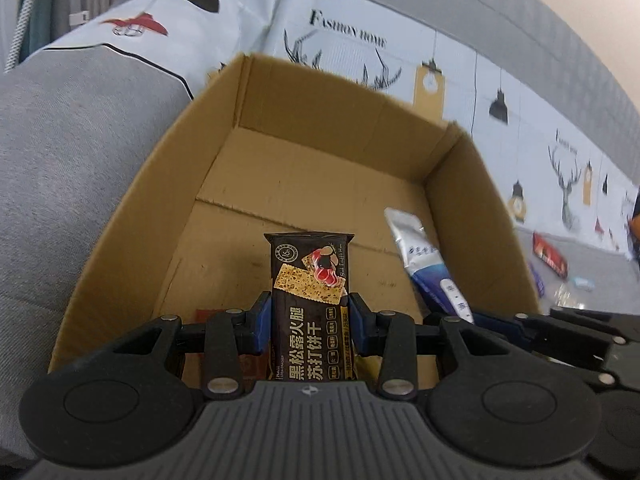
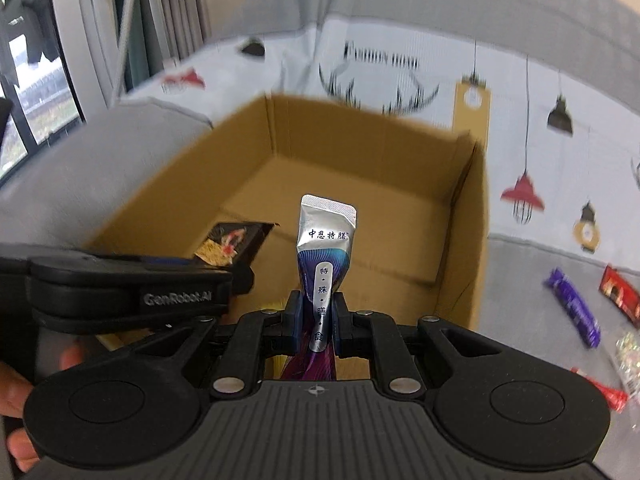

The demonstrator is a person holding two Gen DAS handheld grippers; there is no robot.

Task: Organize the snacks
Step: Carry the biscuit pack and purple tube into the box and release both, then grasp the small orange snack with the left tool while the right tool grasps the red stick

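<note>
Over the box: both tools hang above the open brown cardboard box (image 1: 320,168), which sits on a grey sofa seat against a pale printed cushion cover (image 1: 360,40) with deer and lamp drawings.
Hidden: the lower ends of both held packets run under the tool bodies and are cut off from sight; the near wall of the box is covered by the tools in both views.
Hard to make out: a reddish-brown item (image 1: 208,316) low in the box peeks out behind the left tool's fingers, too covered to name; the right wrist view is smeared, so the cushion print blurs.
Left tool (image 1: 310,320): partly spread, its blue pads pinching the sides of the dark brown soda cracker packet (image 1: 310,280) with gold and white lettering, which stands upright over the box floor.
Right tool (image 2: 318,316): nearly pressed together, pinching the slim silver and blue foil sachet (image 2: 324,248), its sealed end pointing away over the box interior.
Hand: fingers (image 2: 16,396) show at the left edge of the right wrist view, beneath the left tool.
Outside the box: a purple wrapped bar (image 2: 572,308), a red packet (image 2: 618,292) and a red-tipped clear wrapper (image 2: 608,392) lie on the grey seat, right of the box.
</note>
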